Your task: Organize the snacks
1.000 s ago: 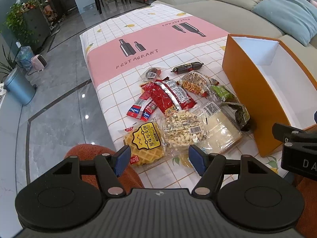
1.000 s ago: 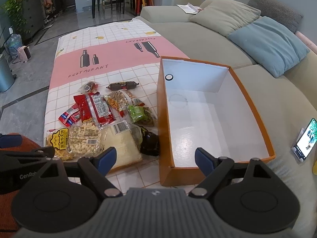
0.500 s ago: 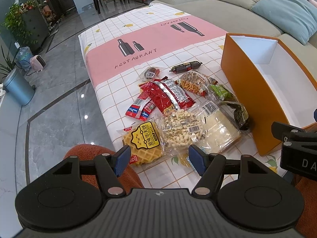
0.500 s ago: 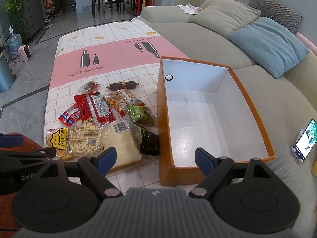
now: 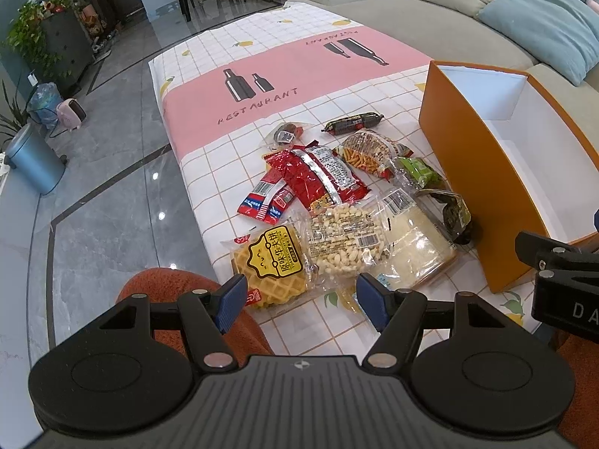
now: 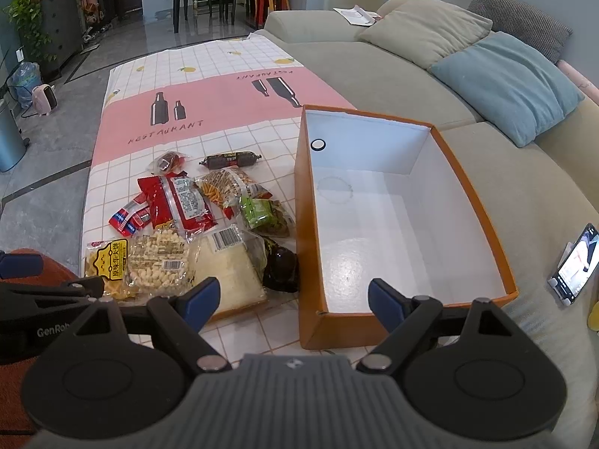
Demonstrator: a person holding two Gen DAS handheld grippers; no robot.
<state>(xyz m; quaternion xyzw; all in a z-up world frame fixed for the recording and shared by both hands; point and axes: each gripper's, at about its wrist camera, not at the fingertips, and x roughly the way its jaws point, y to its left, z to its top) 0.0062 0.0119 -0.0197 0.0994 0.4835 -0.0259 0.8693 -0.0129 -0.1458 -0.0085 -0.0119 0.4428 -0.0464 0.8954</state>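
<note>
- Snacks lie in a loose heap at the center of the left wrist view, on a checked tablecloth (image 5: 209,172) with a pink band, just left of an orange box (image 5: 483,194).
- Left gripper (image 5: 299,301) hovers at the bottom of that frame, its blue-padded jaws spread wide with nothing between them, above the near edge of the heap.
- Right gripper (image 6: 294,299) sits low in the right wrist view, jaws equally wide apart and holding nothing, poised over the near left corner of the box.
- Nearest the grippers, a waffle pack (image 5: 267,262) with a yellow label, a clear bag of pale puffed pieces (image 5: 344,241) and a bag of white bread slices (image 5: 408,243) lie side by side, overlapping.
- A dark packet (image 5: 455,217) rests against the box's orange wall.
- Mid-heap, a red foil bag (image 5: 318,179) overlaps a small red-and-blue packet (image 5: 265,202); to their right lie a bag of orange sticks (image 5: 363,153) and a green packet (image 5: 415,172).
- Farther back, a dark sausage (image 5: 353,123) and a small clear-wrapped item (image 5: 286,134) lie apart from the heap.
- The box's white interior (image 6: 393,224) shows no snacks.
- A gray sofa (image 6: 374,71) with a blue cushion (image 6: 513,82) fills the upper right; a phone (image 6: 574,265) stands at the right edge.
</note>
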